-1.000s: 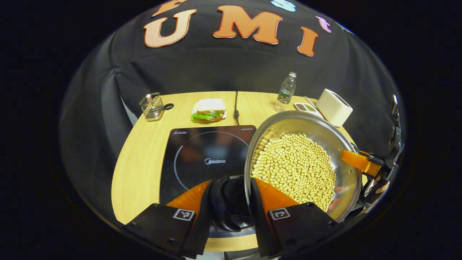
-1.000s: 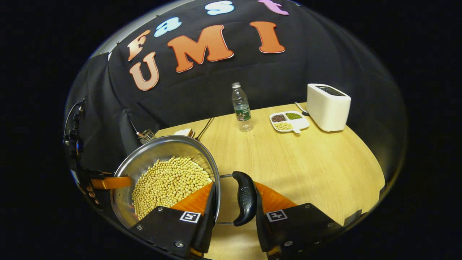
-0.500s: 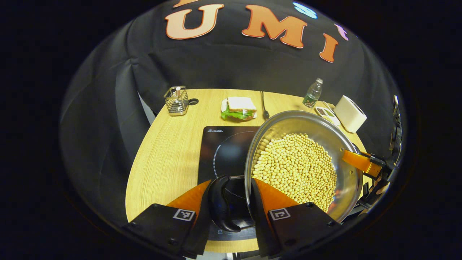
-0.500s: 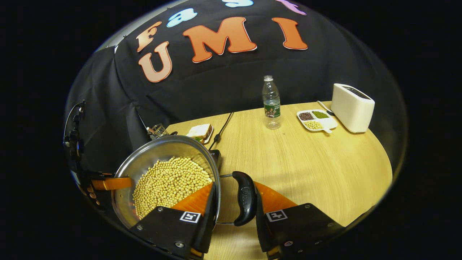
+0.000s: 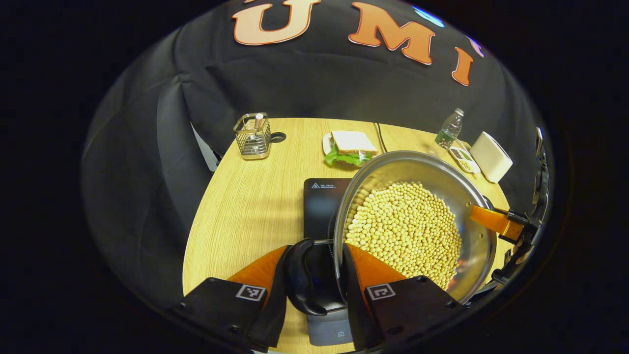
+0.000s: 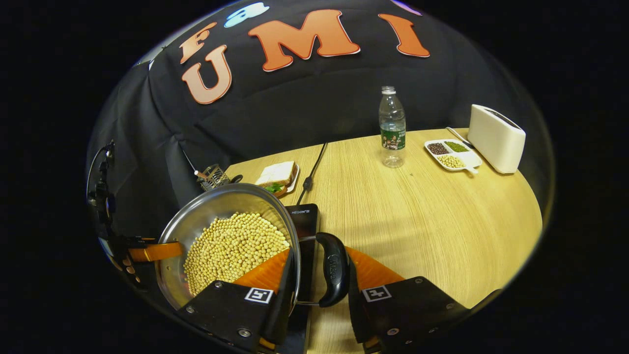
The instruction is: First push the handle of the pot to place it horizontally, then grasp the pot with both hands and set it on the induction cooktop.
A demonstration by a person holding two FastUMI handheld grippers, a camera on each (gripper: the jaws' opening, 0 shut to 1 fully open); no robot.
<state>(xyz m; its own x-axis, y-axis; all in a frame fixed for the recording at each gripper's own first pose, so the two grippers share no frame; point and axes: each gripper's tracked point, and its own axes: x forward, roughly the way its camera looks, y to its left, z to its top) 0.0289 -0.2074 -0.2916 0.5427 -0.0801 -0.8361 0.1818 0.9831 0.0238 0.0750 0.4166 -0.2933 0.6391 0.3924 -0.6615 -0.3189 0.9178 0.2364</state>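
Fingers of the left gripper (image 5: 314, 282) were closed around the pot's left side handle (image 5: 300, 279), one finger outside the handle loop and the other against the pot wall. The right gripper (image 6: 319, 278) was closed likewise on the right handle (image 6: 333, 269). Both holds appeared firm and level.

The pot (image 5: 412, 223), filled with yellow beans (image 5: 405, 231), hung between the two grippers, clear of the table (image 5: 245, 196). Over the last second it had travelled sideways toward the cooktop (image 5: 319, 196): in the left gripper view the dark glass slid under the pot until only a strip stayed exposed, and in the right gripper view the cooktop's corner came into sight beneath the rim. The grip on each handle did not change during the move.

Judgement: the handle push was complete and the carry nearly done. The pot was over the cooktop but apparently not yet centred or lowered. Beans lay close to the rim, so any tilt on descent risked a spill.

Sandwich (image 5: 350, 147), bottle (image 6: 391, 129) and toaster (image 6: 495, 138) stood well apart from the path.
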